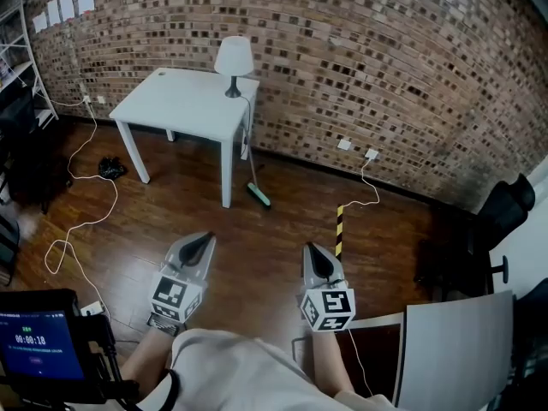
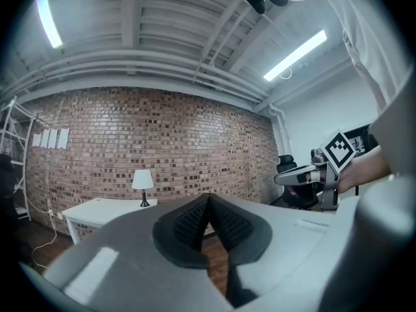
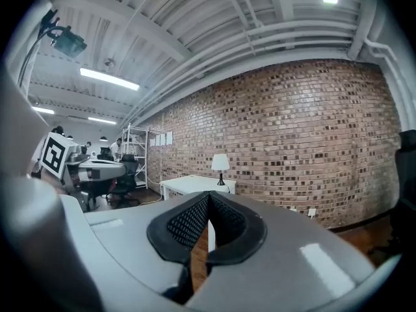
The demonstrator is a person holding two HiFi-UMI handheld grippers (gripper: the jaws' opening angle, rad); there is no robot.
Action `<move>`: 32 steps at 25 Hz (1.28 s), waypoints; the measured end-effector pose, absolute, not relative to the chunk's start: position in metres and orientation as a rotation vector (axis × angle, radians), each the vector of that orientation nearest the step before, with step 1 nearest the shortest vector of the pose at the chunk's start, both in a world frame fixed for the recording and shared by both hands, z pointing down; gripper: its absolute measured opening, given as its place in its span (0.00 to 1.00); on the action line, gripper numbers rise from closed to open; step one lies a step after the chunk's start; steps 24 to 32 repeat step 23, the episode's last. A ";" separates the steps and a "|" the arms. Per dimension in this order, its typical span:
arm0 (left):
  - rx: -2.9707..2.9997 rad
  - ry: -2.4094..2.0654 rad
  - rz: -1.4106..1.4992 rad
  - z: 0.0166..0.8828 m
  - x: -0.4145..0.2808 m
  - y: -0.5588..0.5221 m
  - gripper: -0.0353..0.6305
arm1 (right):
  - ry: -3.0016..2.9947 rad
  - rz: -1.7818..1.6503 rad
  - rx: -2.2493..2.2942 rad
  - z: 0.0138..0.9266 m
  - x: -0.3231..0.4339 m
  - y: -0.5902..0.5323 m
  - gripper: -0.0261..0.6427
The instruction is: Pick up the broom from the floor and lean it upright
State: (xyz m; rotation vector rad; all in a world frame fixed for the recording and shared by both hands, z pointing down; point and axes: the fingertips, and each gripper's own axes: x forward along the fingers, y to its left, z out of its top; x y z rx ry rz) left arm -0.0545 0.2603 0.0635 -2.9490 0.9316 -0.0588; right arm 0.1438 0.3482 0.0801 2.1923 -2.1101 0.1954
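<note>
The broom has a green head on the wooden floor by the white table's front right leg. Its thin handle runs up along the table's right edge, and I cannot tell whether it leans on the table. Both grippers are held level, well short of the broom, pointing toward the table and brick wall. My left gripper is shut with nothing between its pads. My right gripper is also shut and holds nothing. The broom does not show in either gripper view.
A white lamp stands on the table. A white cable loops over the floor at the left. A black-and-yellow striped post stands right of the right gripper. A black chair, a white panel and a screen lie close around me.
</note>
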 end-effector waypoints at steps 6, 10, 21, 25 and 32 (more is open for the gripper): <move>-2.948 0.938 -0.048 0.067 -0.054 0.263 0.05 | -2.110 0.181 2.182 0.082 0.143 0.351 0.06; -2.962 0.960 -0.055 0.072 -0.060 0.269 0.05 | -2.113 0.187 2.182 0.086 0.139 0.358 0.06; -2.961 0.965 -0.070 0.072 -0.060 0.276 0.05 | -2.125 0.187 2.175 0.085 0.138 0.363 0.06; -2.964 0.962 -0.078 0.073 -0.061 0.281 0.05 | -2.125 0.193 2.171 0.086 0.136 0.367 0.06; -2.964 0.962 -0.078 0.073 -0.061 0.281 0.05 | -2.125 0.193 2.171 0.086 0.136 0.367 0.06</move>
